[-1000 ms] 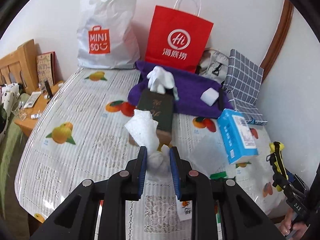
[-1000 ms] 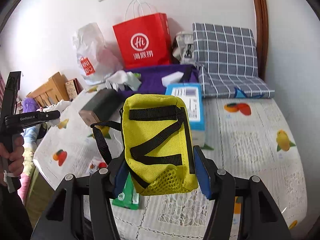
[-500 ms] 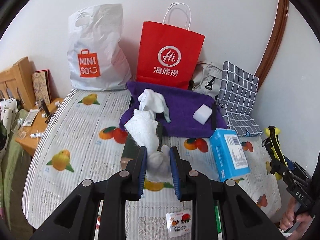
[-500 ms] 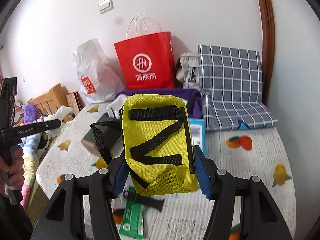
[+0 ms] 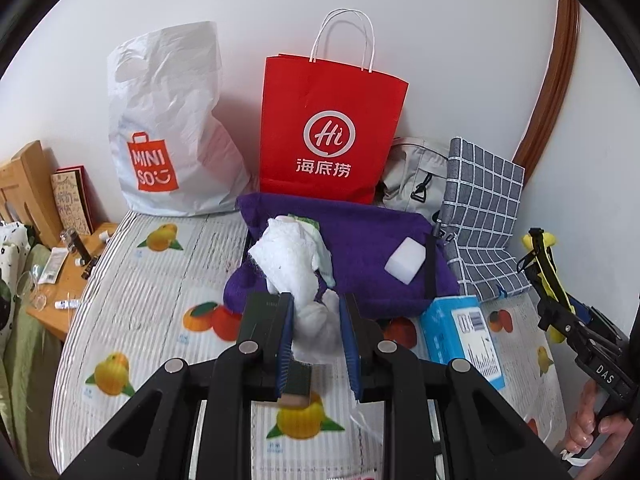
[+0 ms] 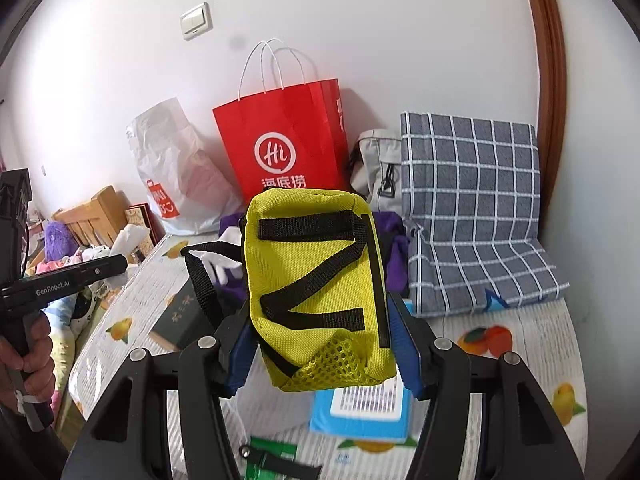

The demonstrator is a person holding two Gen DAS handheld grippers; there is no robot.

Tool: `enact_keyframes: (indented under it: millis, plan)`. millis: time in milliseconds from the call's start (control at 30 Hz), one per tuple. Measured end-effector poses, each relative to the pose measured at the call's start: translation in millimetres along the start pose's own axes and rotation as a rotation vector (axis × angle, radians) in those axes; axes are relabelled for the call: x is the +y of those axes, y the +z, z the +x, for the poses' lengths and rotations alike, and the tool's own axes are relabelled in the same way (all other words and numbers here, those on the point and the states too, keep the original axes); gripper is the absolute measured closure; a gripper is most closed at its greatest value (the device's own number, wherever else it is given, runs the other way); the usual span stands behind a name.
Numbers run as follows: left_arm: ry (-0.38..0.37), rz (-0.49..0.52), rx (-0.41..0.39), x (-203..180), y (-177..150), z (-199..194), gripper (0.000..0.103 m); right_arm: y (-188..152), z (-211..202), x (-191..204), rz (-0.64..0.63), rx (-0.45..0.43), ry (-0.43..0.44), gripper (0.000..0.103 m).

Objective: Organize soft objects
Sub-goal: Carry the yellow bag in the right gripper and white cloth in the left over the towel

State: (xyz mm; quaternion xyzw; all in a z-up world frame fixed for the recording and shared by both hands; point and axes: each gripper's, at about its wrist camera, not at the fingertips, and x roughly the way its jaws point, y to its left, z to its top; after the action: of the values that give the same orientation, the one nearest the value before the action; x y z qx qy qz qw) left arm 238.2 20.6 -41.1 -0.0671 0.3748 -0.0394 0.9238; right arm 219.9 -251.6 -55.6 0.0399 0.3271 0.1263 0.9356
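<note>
My left gripper (image 5: 316, 312) is shut on a white cloth (image 5: 296, 268) and holds it above the table, in front of a purple towel (image 5: 368, 248). A white sponge block (image 5: 405, 260) and a white glove (image 5: 316, 236) lie on the towel. My right gripper (image 6: 324, 340) is shut on a yellow pouch (image 6: 316, 280) with black straps, held up above the table. The pouch also shows at the right edge of the left wrist view (image 5: 544, 256). The left gripper's handle shows at the left of the right wrist view (image 6: 60, 284).
A red paper bag (image 5: 332, 128) and a white Miniso bag (image 5: 168, 128) stand at the wall. A checked grey cushion (image 6: 472, 208) and grey bag (image 5: 416, 180) sit back right. A blue box (image 5: 460, 332), a dark box (image 6: 180, 316) and a green packet (image 6: 272, 460) lie on the fruit-print tablecloth (image 5: 152, 312).
Both grippers have risen and tilted up, so more of the wall and bags shows. The left gripper has carried the white cloth forward toward the purple towel. The pouch stays gripped.
</note>
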Motion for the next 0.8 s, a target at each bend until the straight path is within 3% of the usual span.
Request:
enact_keyframes:
  millis: [800]
  plan:
    - [-0.027, 0.04, 0.05, -1, 67, 104, 0.081, 66, 115, -15, 0.034, 0.041, 0.002, 0.044]
